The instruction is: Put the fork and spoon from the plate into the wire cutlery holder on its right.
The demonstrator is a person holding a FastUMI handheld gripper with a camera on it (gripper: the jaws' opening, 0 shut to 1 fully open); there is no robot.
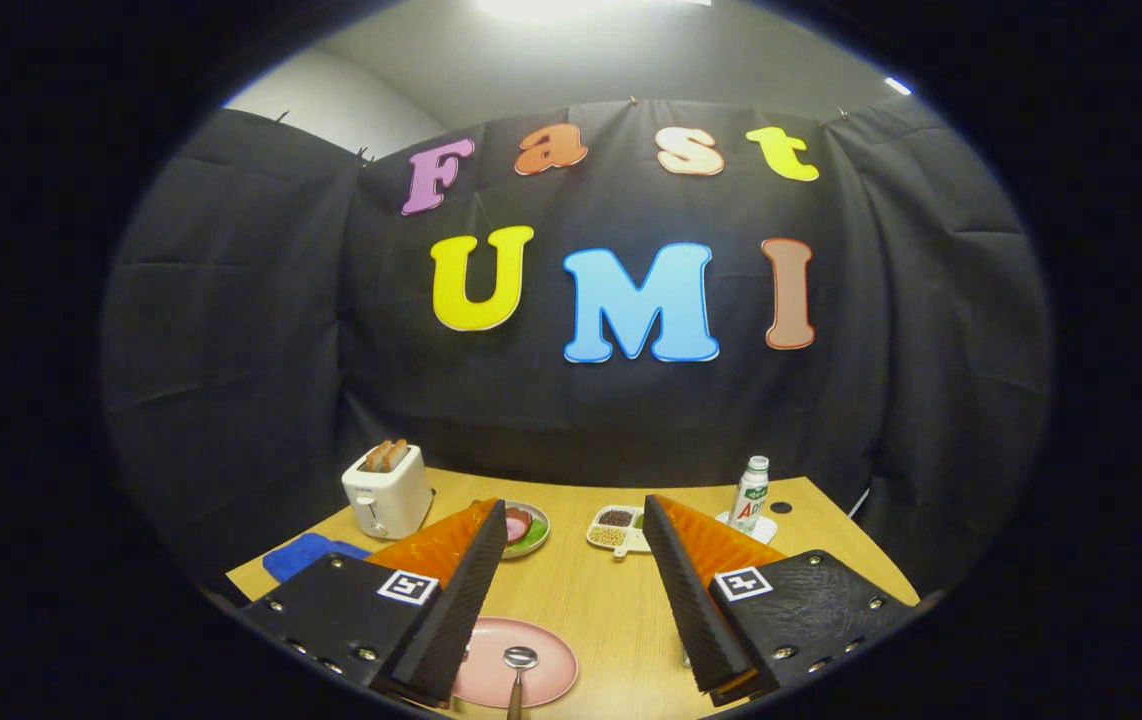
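- The gripper (575, 520) hovers above the wooden table (611, 610) with its two wedge-shaped fingers spread wide apart and nothing between them; each finger has a ribbed inner face, and each mount carries a small square marker.
- Below and between the fingers, close in, lies a round pink plate (546, 675), smooth and shallow, partly hidden behind the left finger.
- A metal spoon (519, 665) rests on the plate, its shiny oval bowl pointing away from the gripper and its handle running back towards it.
- I cannot make out the fork. A thin bit of wire beside the right finger's base may be the cutlery holder, but it is too small to tell.
- Beyond the left fingertip stands a small dish (531, 528) with red and green food on it.
- Farther off on that side sits a boxy white toaster (388, 492) with toast in its slots, and a blue cloth (303, 554) lies flat nearby.
- Just past the right fingertip is a white divided tray (617, 530) holding grains or beans.
- Beyond it stands an upright plastic bottle (751, 495) with a white cap.
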